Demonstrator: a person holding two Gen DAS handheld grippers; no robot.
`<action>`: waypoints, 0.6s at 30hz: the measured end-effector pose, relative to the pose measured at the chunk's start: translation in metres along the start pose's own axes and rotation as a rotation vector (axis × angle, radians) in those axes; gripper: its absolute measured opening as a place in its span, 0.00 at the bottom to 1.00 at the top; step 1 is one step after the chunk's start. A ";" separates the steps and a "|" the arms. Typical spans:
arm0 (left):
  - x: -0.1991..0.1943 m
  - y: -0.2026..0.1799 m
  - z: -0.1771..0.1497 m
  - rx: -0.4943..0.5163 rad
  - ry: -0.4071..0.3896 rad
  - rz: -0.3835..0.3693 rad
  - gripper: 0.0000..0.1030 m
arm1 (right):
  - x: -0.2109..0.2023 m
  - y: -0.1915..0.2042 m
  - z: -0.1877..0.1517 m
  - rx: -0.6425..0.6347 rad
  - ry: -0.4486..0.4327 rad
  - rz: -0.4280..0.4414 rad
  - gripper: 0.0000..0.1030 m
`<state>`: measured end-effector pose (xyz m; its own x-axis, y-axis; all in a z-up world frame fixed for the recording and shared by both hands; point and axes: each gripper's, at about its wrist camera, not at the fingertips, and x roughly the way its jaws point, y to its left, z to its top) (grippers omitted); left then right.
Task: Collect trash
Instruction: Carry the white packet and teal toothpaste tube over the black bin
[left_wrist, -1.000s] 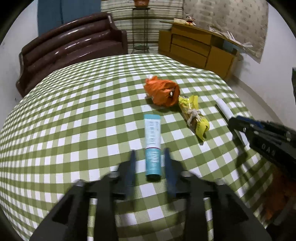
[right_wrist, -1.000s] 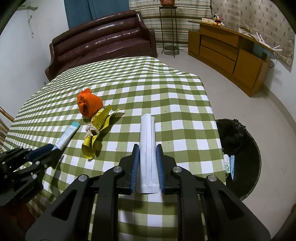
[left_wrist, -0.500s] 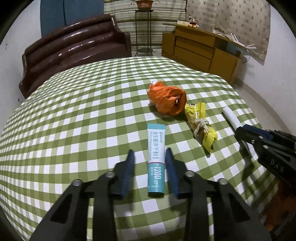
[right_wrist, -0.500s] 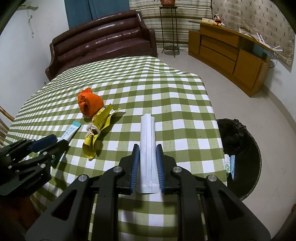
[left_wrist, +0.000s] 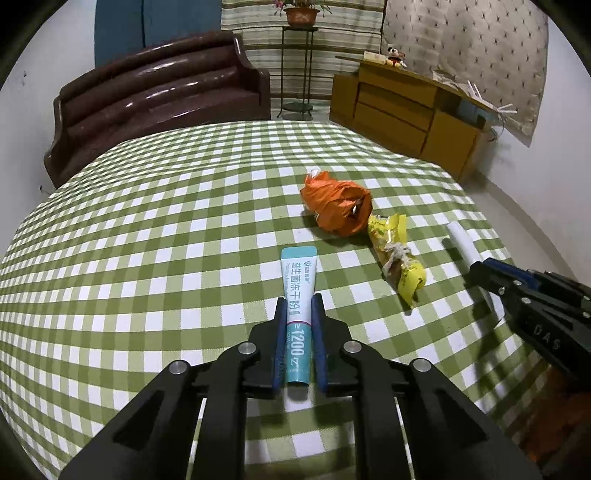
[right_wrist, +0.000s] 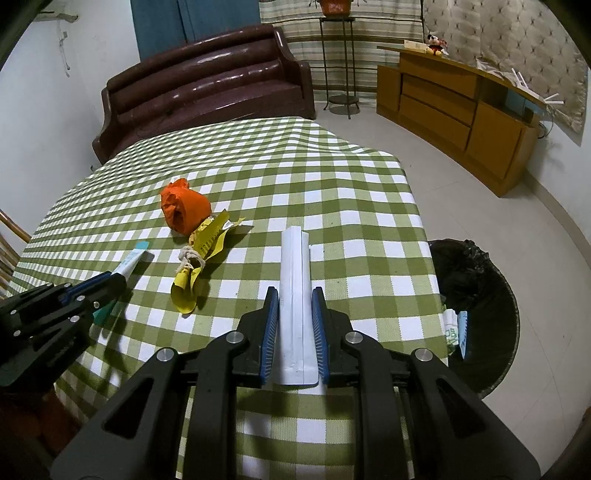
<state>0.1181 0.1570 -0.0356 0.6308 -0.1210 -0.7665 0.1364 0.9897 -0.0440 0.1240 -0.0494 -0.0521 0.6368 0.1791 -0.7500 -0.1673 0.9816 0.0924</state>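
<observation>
My left gripper is shut on a teal and white sachet that lies on the green checked table. My right gripper is shut on a white folded packet, low over the table's near edge. An orange crumpled bag and a yellow knotted wrapper lie between the two grippers. In the right wrist view they show as the orange bag and the yellow wrapper, with the left gripper at the left.
A black-lined trash bin stands on the floor right of the table, with some trash inside. A brown sofa is beyond the table's far edge. A wooden cabinet stands at the back right.
My left gripper moved forward over the teal sachet and closed on it. The right gripper kept still, holding the white packet.
</observation>
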 end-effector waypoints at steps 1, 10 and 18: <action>-0.003 -0.001 0.000 -0.003 -0.006 0.001 0.14 | -0.001 -0.001 0.000 0.000 -0.003 0.001 0.18; -0.021 -0.022 0.004 -0.001 -0.052 -0.009 0.14 | -0.019 -0.013 -0.002 0.011 -0.033 -0.009 0.18; -0.029 -0.052 0.011 0.019 -0.086 -0.028 0.14 | -0.036 -0.037 0.000 0.032 -0.065 -0.036 0.18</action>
<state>0.1016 0.1080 -0.0041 0.6897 -0.1553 -0.7072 0.1687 0.9843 -0.0516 0.1076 -0.0925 -0.0284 0.6900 0.1466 -0.7088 -0.1198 0.9889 0.0879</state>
